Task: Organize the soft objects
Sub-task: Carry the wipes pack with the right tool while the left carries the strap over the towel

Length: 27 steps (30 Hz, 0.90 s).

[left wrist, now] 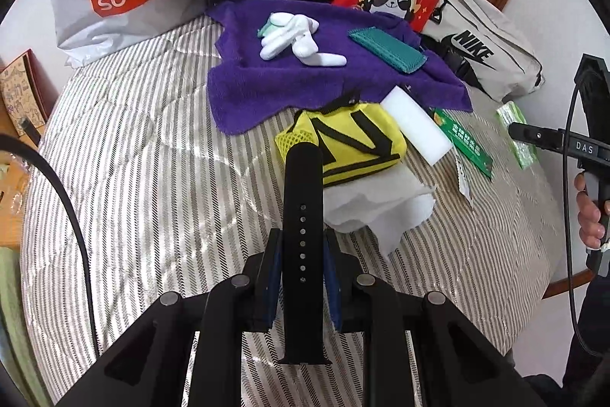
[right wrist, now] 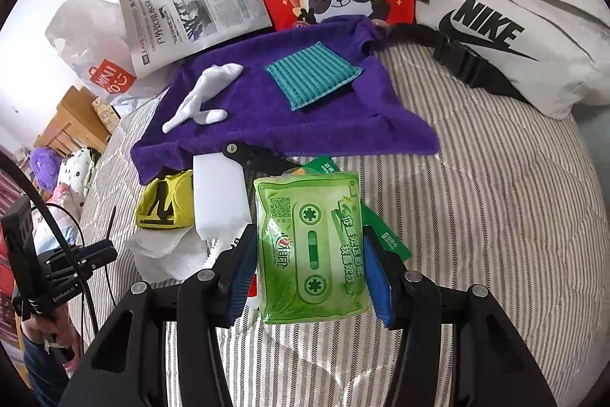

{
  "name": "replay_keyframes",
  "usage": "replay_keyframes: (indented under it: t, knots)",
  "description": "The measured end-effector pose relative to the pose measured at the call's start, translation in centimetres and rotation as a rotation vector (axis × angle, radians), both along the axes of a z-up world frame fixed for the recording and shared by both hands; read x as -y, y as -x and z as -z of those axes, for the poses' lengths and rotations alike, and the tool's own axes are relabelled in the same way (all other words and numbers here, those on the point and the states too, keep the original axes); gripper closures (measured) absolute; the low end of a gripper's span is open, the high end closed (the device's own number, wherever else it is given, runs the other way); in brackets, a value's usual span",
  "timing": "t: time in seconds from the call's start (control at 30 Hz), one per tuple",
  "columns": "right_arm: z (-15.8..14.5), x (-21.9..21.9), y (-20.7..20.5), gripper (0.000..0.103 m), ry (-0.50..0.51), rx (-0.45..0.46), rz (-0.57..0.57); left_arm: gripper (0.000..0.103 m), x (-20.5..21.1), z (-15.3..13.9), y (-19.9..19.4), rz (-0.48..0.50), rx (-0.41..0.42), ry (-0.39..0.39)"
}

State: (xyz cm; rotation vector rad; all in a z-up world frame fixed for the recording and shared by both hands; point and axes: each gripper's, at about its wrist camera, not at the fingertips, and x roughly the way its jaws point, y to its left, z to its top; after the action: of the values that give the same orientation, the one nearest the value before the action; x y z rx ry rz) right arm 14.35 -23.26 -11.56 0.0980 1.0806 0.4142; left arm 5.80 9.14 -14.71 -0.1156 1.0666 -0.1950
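- Between the pads of the left gripper (left wrist: 304,277), in the left wrist view, a black watch strap (left wrist: 303,235) stands upright, pinched near its holed middle, above the striped bed (left wrist: 145,185).
- Ahead of it lie a yellow pouch (left wrist: 350,147), a white sponge block (left wrist: 415,128) and white tissue (left wrist: 377,208), with a purple towel (left wrist: 305,82) beyond carrying white socks (left wrist: 297,41) and a teal cloth (left wrist: 387,50).
- My judgement: keep the hold light, since the strap is slim and could twist, and set it down flat on a bare part of the towel.
- From the right wrist view, the right gripper (right wrist: 309,262) is closed on a green tissue pack (right wrist: 310,246), held by its two long sides above the bed.
- Squeezing harder would likely buckle the soft pack; carry it level and place it beside the teal cloth rather than on it.
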Motion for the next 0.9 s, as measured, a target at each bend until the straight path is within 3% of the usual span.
replay_keyframes:
  t: [0.5, 0.9]
  knots:
    - [-1.1, 0.0, -0.6, 0.051, 0.000, 0.016, -0.017, 0.084, 0.3, -3.1, -1.6, 0.003, 0.048, 0.021]
    - [-1.7, -0.9, -3.2, 0.051, -0.005, 0.029, -0.010, 0.083, 0.8, -5.2, -5.7, 0.019, 0.080, 0.024]
